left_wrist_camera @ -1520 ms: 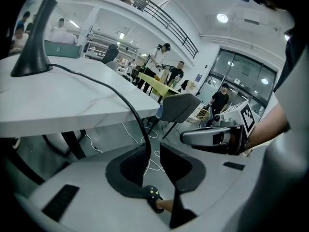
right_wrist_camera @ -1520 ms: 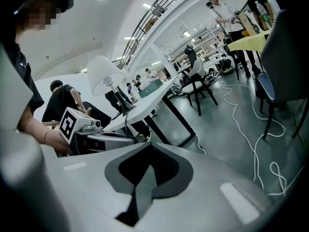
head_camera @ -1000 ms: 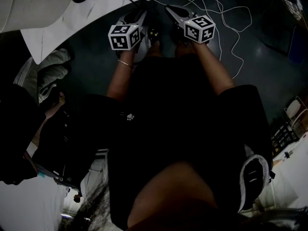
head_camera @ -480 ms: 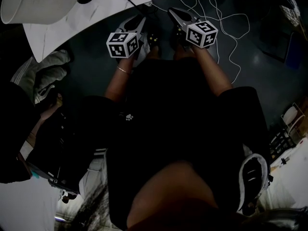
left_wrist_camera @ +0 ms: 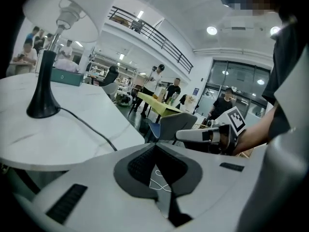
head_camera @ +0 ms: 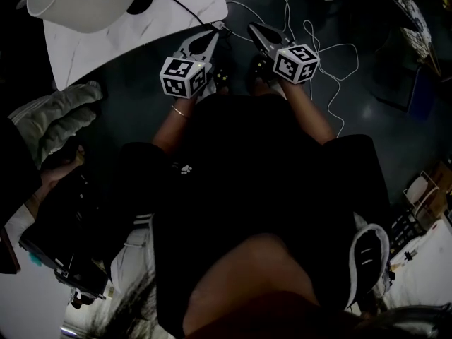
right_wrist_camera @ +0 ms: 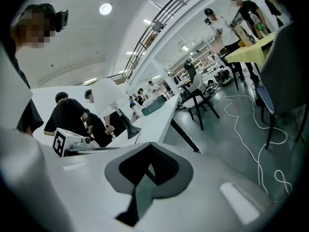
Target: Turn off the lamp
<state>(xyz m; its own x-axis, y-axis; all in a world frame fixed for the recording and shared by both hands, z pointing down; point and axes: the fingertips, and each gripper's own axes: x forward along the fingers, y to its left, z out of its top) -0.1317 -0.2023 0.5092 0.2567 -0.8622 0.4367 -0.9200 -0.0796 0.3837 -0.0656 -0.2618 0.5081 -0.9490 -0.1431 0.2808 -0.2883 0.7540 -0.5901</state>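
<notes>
The lamp stands on the white marble table (head_camera: 152, 30) at the head view's top left, with its white shade (head_camera: 85, 2), black base (head_camera: 141, 0) and black cord (head_camera: 185, 7). My left gripper (head_camera: 212, 32) hovers by the table's near corner, shut and holding nothing. Beside it, over the dark floor, my right gripper (head_camera: 253, 28) is also shut and holding nothing. The left gripper view shows the lamp base (left_wrist_camera: 42, 91), the shade (left_wrist_camera: 72, 13) and the cord (left_wrist_camera: 87, 124) beyond the left gripper (left_wrist_camera: 154, 146). The right gripper view has the lamp (right_wrist_camera: 110, 96) far off past the right gripper (right_wrist_camera: 149, 145).
White cables (head_camera: 314, 37) loop over the dark floor to the right of the grippers. A grey garment (head_camera: 60, 115) and a dark bag (head_camera: 70, 232) lie at the left. Chairs (right_wrist_camera: 198, 98), a yellow table (left_wrist_camera: 161, 105) and several people fill the hall behind.
The table and lamp have slid down and right in the head view, showing more of the shade. Both grippers sit a little closer to the table corner, still shut.
</notes>
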